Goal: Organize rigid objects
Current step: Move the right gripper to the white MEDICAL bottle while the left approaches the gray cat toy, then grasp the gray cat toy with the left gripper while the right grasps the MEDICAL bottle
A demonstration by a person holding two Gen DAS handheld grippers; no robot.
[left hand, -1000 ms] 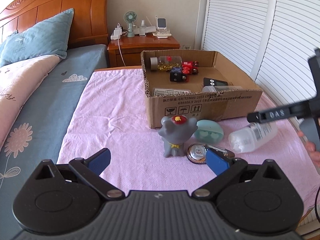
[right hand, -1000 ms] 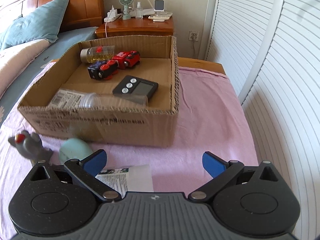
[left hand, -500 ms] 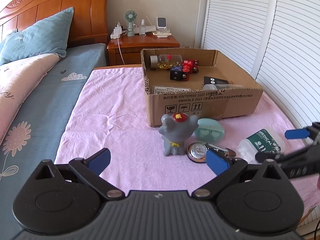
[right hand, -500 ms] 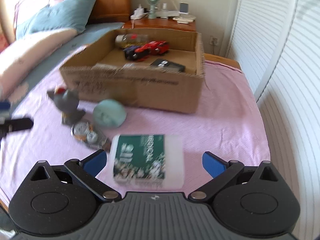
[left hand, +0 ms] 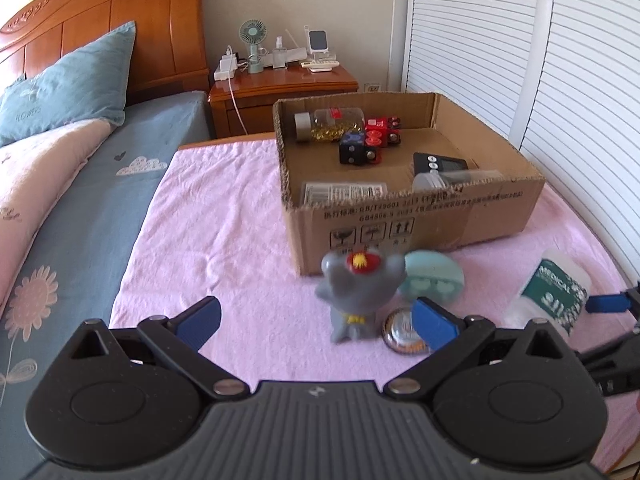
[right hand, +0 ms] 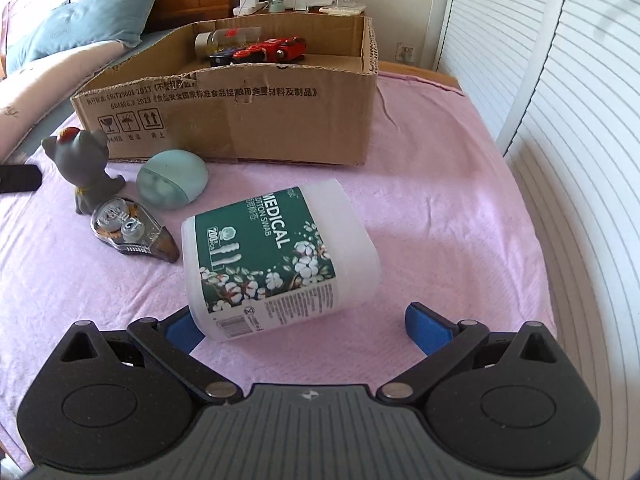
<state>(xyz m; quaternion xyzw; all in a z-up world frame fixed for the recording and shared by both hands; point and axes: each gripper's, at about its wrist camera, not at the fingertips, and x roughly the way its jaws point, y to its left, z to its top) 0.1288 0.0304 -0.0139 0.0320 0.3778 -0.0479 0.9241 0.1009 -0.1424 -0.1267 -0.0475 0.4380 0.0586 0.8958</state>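
The right gripper (right hand: 304,326) has its fingers spread wide around the near end of the swab tub (right hand: 280,258), which lies on its side on the pink cloth (right hand: 440,200); bare cloth lies off the right finger. Ahead stands the box (right hand: 240,120). The left gripper (left hand: 316,320) is released, the cat figurine (left hand: 354,296) just ahead between its fingers.

Both views are brightly lit by daylight admitted through the white louvred shutters (left hand: 560,80) on the right. The pink blanket (right hand: 440,184) is evenly lit, with soft short shadows cast leftward. Strong fisheye bending is seen at the edges, with dark corners. In the left view the grey cat figurine (left hand: 354,296) is smeared by motion blur; the right view is rendered sharply, including the cotton swab box (right hand: 280,256) label.
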